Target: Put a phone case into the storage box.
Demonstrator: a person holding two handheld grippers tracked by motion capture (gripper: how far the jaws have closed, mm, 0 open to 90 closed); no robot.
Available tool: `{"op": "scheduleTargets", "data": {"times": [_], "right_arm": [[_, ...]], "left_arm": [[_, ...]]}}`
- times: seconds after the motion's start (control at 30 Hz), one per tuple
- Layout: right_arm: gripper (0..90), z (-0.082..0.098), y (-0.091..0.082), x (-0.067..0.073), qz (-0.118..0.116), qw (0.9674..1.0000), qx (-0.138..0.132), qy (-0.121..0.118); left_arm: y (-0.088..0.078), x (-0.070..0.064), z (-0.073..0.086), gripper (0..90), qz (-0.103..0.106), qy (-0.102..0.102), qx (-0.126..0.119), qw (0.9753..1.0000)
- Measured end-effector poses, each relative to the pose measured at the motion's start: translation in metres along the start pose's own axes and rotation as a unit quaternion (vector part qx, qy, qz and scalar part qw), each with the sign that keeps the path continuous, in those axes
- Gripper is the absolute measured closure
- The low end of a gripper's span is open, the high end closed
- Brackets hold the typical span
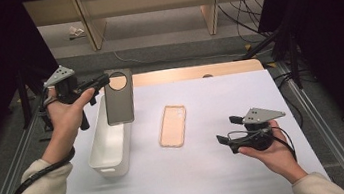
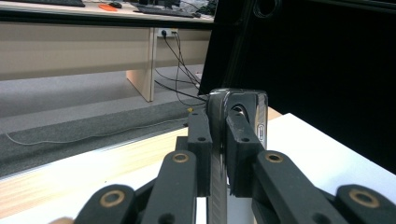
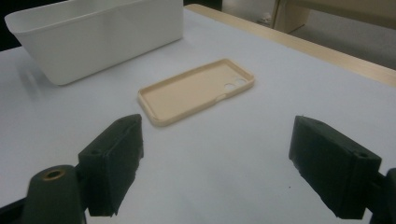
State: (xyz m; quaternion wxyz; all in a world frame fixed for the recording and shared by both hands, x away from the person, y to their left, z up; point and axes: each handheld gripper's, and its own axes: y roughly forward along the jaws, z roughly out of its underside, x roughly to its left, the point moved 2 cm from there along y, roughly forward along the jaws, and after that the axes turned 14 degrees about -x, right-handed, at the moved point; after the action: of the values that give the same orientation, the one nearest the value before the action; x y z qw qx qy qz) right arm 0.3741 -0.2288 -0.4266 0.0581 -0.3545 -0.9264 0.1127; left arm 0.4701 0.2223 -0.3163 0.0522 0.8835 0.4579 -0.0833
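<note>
One grey case (image 1: 119, 98) in left tongs (image 1: 105, 79) (upright)

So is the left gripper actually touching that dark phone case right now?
Touching. In the left gripper view, the left gripper has both jaws pressed flat against the dark phone case standing edge-on between them; the high view shows the case hanging above the white bin.

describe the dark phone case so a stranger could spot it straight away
Start at the white bin on the table's left side. Hanging upright above its far end, pinched in the left gripper, is the dark phone case. Unlike the beige case lying flat, it is grey with one big round hole.
</note>
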Motion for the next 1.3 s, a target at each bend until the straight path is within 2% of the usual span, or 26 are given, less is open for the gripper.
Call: {"op": "scheduleTargets", "data": {"times": [1.3], "right_arm": [[18.7,0.001,0.0,-0.001,0.0,1.0,0.0,0.001]], "left_arm": [[0.008,0.026,-0.007,81.4,-0.031,0.031,0.007,0.999]]}}
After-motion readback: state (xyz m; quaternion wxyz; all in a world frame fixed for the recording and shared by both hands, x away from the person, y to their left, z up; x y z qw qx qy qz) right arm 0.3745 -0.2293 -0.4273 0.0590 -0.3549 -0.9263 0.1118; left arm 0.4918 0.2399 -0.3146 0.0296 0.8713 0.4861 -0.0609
